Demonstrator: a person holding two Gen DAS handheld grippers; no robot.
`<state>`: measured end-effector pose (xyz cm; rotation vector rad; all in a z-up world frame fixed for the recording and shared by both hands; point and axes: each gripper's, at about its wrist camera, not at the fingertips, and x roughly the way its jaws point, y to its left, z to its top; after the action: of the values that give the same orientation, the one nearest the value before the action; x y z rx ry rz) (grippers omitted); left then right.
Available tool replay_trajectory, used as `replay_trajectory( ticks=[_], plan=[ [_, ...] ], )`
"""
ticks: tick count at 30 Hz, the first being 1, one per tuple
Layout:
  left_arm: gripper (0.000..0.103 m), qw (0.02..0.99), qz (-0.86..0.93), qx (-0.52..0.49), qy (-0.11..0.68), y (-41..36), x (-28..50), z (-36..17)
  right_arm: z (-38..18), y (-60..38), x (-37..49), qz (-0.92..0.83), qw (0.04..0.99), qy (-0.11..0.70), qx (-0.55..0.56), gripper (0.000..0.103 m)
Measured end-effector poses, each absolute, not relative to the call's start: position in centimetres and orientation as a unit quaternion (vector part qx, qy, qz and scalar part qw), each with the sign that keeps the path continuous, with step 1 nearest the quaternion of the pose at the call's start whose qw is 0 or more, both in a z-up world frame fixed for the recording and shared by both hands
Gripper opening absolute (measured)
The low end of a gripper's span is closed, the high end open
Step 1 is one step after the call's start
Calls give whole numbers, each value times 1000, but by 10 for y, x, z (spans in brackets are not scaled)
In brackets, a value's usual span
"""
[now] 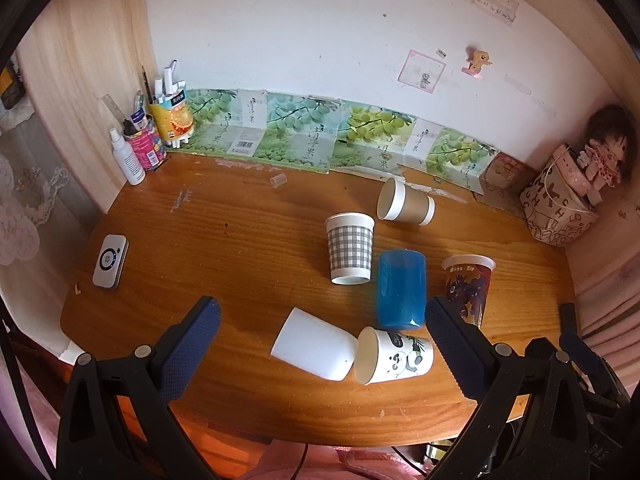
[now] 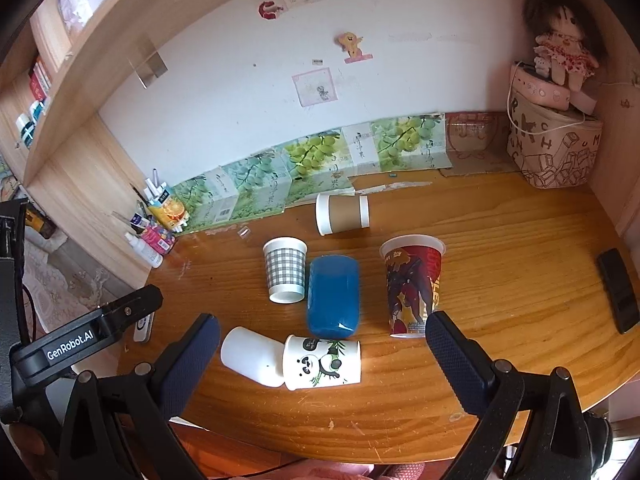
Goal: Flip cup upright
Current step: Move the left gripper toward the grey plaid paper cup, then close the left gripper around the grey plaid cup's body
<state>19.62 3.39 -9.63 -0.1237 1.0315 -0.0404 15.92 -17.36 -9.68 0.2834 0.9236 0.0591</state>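
Note:
Several cups lie on their sides on the wooden desk (image 1: 240, 240): a plain white cup (image 1: 314, 344), a panda cup (image 1: 394, 356), a blue cup (image 1: 400, 290), a grey checked cup (image 1: 350, 248), a brown-sleeved cup (image 1: 406, 202) and a dark printed cup (image 1: 468, 284). They also show in the right wrist view: white cup (image 2: 250, 354), panda cup (image 2: 322, 362), blue cup (image 2: 333, 292), checked cup (image 2: 285, 270), brown cup (image 2: 342, 214), printed cup (image 2: 412, 284). My left gripper (image 1: 322, 330) is open above the desk's front edge, over the white and panda cups. My right gripper (image 2: 322, 332) is open, also over them.
A white device (image 1: 110, 262) lies at the desk's left. Pen holders and a bottle (image 1: 128, 158) stand at the back left. A printed bag with a doll (image 2: 554, 144) stands at the back right. A black object (image 2: 618, 290) lies at the right edge.

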Motion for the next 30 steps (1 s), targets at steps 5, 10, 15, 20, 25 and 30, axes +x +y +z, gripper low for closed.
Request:
replay_trajectory(
  ticks=[5,10,15,20,25,30],
  plan=[
    [102,849,-45,-61,523,31,239,-115,-116,-167,186,7,867,482,128,103],
    [102,825,-66,-56,559,24,276,-141,-137,-164,212,7,846,515,136,103],
    [102,789,-81,-77,605,21,309,-174,-153,-159,236,0,831,541,130,103],
    [102,753,-92,-108,642,22,332,-202,-173,-156,255,6,805,574,147,103],
    [102,739,-94,-105,658,18,348,-220,-189,-152,268,12,785,601,152,103],
    [99,720,-81,-120,679,21,361,-240,-197,-147,277,18,777,610,153,103]
  ],
)
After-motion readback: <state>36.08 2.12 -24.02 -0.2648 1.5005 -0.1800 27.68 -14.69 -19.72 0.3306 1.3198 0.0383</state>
